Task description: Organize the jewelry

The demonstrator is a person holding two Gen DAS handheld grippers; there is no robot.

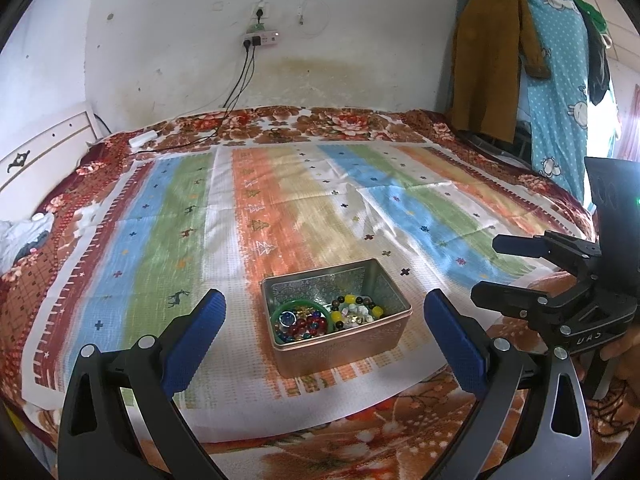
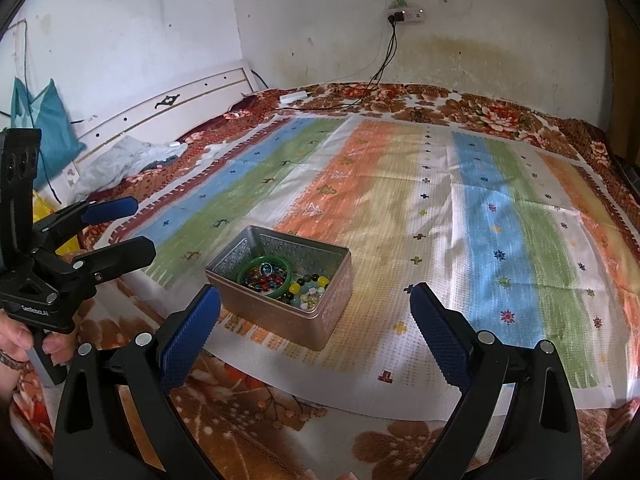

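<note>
A rectangular metal tin (image 1: 362,344) (image 2: 256,312) stands on a striped cloth on the bed. It holds a green bangle (image 1: 280,308) (image 2: 244,272), coloured bead strings (image 1: 308,326) (image 2: 268,280) and yellow beads (image 1: 350,300) (image 2: 295,289). My left gripper (image 1: 326,312) is open and empty, just in front of the tin; it also shows in the right wrist view (image 2: 136,228). My right gripper (image 2: 316,312) is open and empty, in front and to the right of the tin; it also shows in the left wrist view (image 1: 486,268).
The striped cloth (image 1: 320,200) (image 2: 460,208) lies over a floral blanket (image 1: 340,120) (image 2: 240,412). A power strip with cables (image 1: 260,38) hangs on the wall. Clothes (image 1: 520,64) hang at the right. A white headboard (image 2: 160,108) and a crumpled cloth (image 2: 128,160) lie left.
</note>
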